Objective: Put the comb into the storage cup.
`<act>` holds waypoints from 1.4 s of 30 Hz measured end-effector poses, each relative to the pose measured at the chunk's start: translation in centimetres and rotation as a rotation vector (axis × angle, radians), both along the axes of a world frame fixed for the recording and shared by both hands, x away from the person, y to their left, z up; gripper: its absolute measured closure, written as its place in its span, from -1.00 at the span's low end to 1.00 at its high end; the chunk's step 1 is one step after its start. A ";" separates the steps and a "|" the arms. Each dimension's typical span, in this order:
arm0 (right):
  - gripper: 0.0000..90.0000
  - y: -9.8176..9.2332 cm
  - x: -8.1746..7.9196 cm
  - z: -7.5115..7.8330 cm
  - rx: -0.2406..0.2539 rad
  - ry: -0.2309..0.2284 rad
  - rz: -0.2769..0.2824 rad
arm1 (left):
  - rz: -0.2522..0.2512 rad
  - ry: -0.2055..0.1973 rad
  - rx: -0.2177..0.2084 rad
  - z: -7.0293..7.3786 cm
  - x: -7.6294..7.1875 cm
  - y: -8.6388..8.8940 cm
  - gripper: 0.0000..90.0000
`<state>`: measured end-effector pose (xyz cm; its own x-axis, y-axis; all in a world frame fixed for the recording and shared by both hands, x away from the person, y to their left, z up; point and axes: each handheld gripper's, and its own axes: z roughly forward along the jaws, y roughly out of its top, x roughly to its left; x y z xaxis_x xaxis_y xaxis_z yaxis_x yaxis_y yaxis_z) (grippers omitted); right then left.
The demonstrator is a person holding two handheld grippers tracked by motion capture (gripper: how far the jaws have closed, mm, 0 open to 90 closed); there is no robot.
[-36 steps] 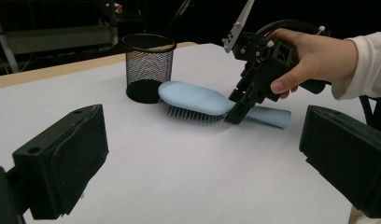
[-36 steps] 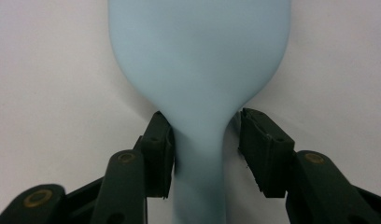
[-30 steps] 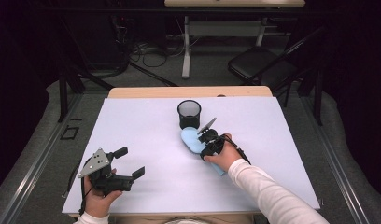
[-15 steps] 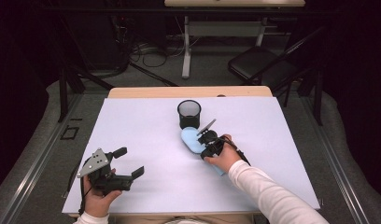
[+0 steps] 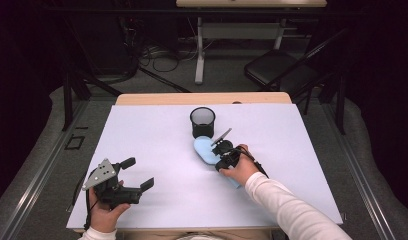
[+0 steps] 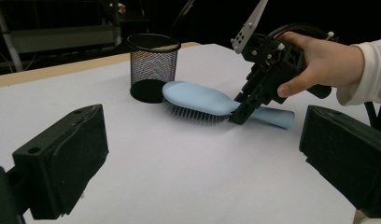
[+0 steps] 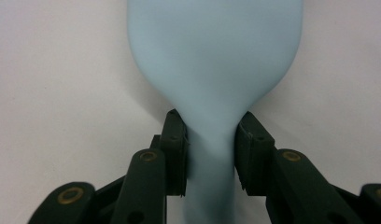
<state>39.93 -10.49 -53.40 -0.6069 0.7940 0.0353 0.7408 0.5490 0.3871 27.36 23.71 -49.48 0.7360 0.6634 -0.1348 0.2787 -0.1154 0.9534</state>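
Spanning the high view, the white surface [image 5: 157,150] carries a light blue hairbrush [image 5: 206,150] at five o'clock of the black mesh cup [image 5: 202,122]. Bristles facing down show in the left gripper view. The right tool [image 7: 209,151], jaws having just closed, clamps its neck. The left tool [image 5: 137,174] gapes apart at seven o'clock.

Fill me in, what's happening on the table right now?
A person is working with a tool in each hand. The right tool has just closed on the neck of the light blue plastic hairbrush, which lies bristles down on the white table beside the black wire mesh cup. The brush is not yet lifted. The left tool rests open near the table's front left, holding nothing.
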 end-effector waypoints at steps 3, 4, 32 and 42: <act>0.51 0.0 0.0 0.0 -0.003 -0.009 0.010 | -0.001 0.000 -0.002 0.0 0.0 0.0 -0.97; 0.51 -0.1 0.0 0.1 -0.013 0.002 0.016 | -0.002 -0.001 0.000 0.0 0.0 0.0 -0.97; 0.54 -0.2 -0.2 0.0 -0.003 -0.020 0.019 | 0.001 0.000 0.002 0.0 0.0 0.0 -0.97; 0.54 -0.2 -0.4 0.0 -0.010 -0.033 0.028 | 0.001 0.001 0.001 -0.1 0.0 0.0 -0.97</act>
